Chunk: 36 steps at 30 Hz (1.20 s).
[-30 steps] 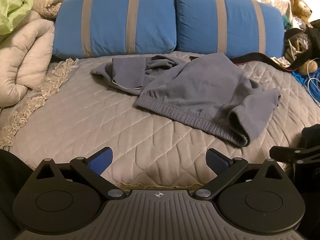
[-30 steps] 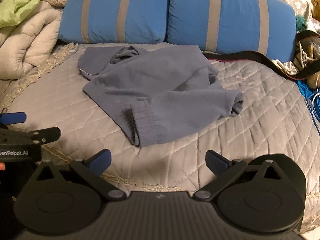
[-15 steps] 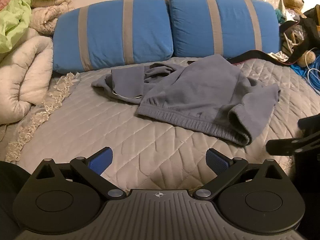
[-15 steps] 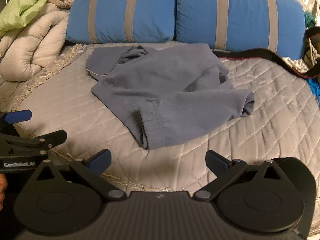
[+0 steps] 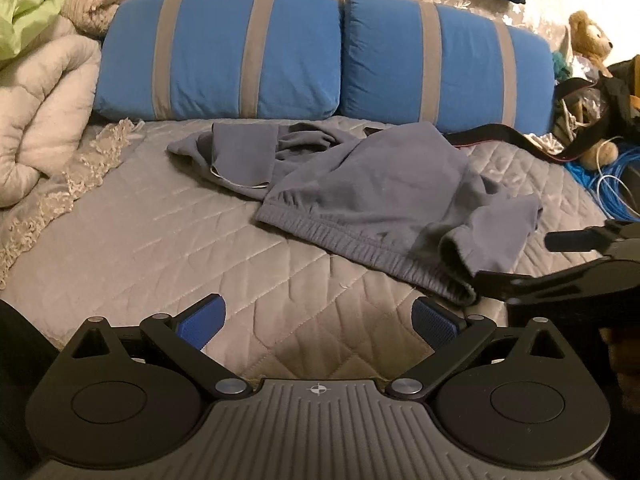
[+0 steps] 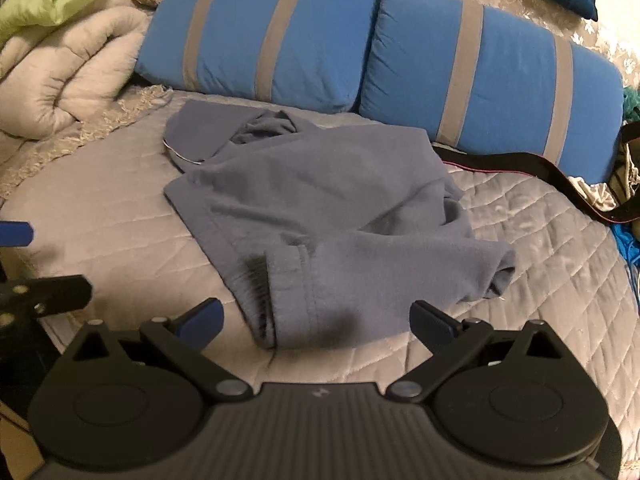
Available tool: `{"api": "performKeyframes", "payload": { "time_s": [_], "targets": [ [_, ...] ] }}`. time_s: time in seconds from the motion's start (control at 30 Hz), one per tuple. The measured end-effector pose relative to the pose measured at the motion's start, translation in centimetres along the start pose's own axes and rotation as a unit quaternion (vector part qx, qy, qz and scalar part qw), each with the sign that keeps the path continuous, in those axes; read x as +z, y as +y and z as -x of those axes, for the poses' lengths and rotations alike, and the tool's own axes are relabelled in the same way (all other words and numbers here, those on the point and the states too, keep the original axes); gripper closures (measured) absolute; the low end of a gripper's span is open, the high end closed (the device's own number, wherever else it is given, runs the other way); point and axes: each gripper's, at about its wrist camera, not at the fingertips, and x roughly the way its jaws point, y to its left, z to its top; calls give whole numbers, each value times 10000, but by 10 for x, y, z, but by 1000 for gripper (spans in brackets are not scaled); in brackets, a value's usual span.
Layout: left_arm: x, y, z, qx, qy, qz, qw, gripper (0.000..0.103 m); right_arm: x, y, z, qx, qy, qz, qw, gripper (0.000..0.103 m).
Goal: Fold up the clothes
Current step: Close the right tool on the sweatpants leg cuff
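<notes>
A crumpled grey-blue sweatshirt [image 5: 380,192] lies on the quilted grey bed [image 5: 160,248], its ribbed hem towards me and a cuffed sleeve at its near right. It also shows in the right wrist view [image 6: 320,216]. My left gripper [image 5: 318,322] is open and empty, above bare quilt short of the hem. My right gripper [image 6: 316,320] is open and empty, its jaws on either side of the sleeve cuff [image 6: 280,304], just above it. The right gripper's fingers [image 5: 512,280] reach in beside the cuff in the left wrist view.
Two blue pillows with grey stripes [image 5: 320,52] line the back of the bed. A rolled white duvet [image 5: 36,112] lies at left. A black strap [image 5: 520,140], blue cable [image 5: 600,176] and a teddy bear [image 5: 588,40] sit at right.
Both grippers have moved forward towards the sweatshirt. The right gripper has come down over the sleeve cuff. Both stay open.
</notes>
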Motion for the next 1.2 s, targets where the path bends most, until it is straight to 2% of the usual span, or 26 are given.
{"api": "performKeyframes", "payload": {
  "time_s": [0.1,0.37,0.43,0.5,0.63,0.7,0.9,1.2],
  "targets": [
    [0,1,0,0,-39,37,10000,2,1,8,-11,-3,-13,87,10000,8],
    [0,5,-1,54,-38,103,9999,2,2,28,-32,-448,-97,327,9984,26],
    [-1,7,-1,61,-22,125,9999,2,2,32,-37,-552,-98,373,9977,40],
    [-1,7,-1,59,-18,135,9999,2,2,37,-41,-656,-94,408,9970,75],
    [-1,9,-2,56,-14,148,9999,2,-3,30,-25,-861,-106,36,9962,76],
    [-1,9,-2,54,-12,154,9999,2,-7,24,-13,-950,-137,-218,9951,82],
    [-1,8,-3,38,0,113,9999,2,-26,-5,13,-926,189,-1171,9886,85],
    [1,5,-1,30,-42,59,10000,2,-45,-13,19,-879,561,-1499,9832,84]
  ]
}}
